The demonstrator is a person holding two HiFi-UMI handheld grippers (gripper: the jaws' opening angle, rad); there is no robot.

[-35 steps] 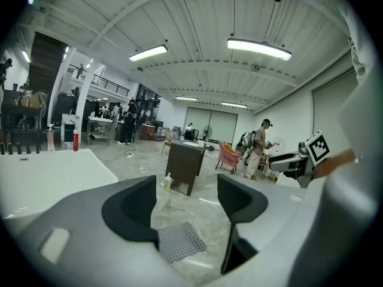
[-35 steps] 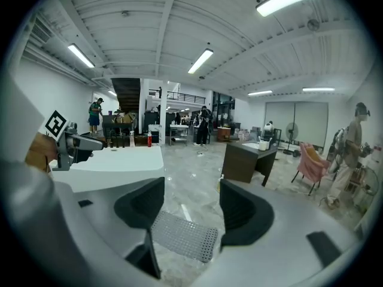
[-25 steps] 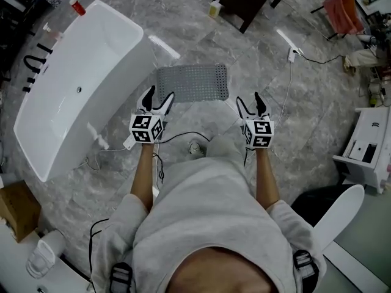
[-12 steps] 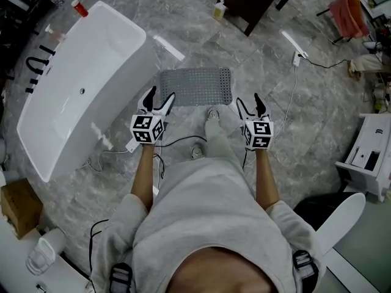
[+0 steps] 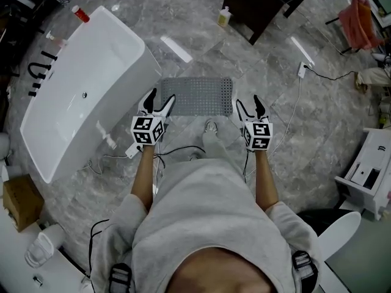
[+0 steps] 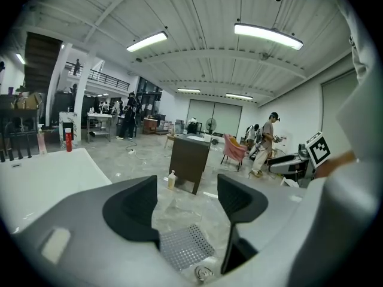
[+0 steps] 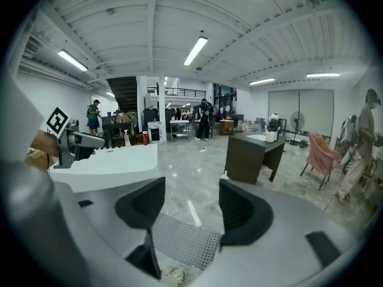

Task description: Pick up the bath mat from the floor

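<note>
Room, head view: a grey marbled floor [image 5: 330, 133] with a white bathtub [image 5: 79, 96] along its left side and a dark cabinet [image 5: 256, 5] at the far edge, a small bottle [image 5: 224, 17] beside it.
Open room, head view: the floor is bare beyond the mat and to its right, apart from a white cable [image 5: 293, 112]. The tub's end stands close by the mat's left edge.
Bath mat, head view: the bath mat [image 5: 197, 96] is a grey rectangle, flat on the floor, dotted all over with small holes, its long sides running across the view.
Grippers, head view: the left gripper [image 5: 160, 99] shows over the mat's near left corner and the right gripper [image 5: 248, 105] just off its near right corner. The toe of a shoe [image 5: 211, 127] is at the near edge between them.
Left gripper view: the jaws are spread with nothing between them. The mat [image 6: 182, 247] lies below and ahead in the gap, clear of the pads, with the cabinet [image 6: 189, 160] beyond.
Right gripper view: the jaws are likewise spread and empty. The mat [image 7: 182, 241] lies on the floor below the gap, not touched, with the tub [image 7: 108, 163] to its left and open floor ahead.
</note>
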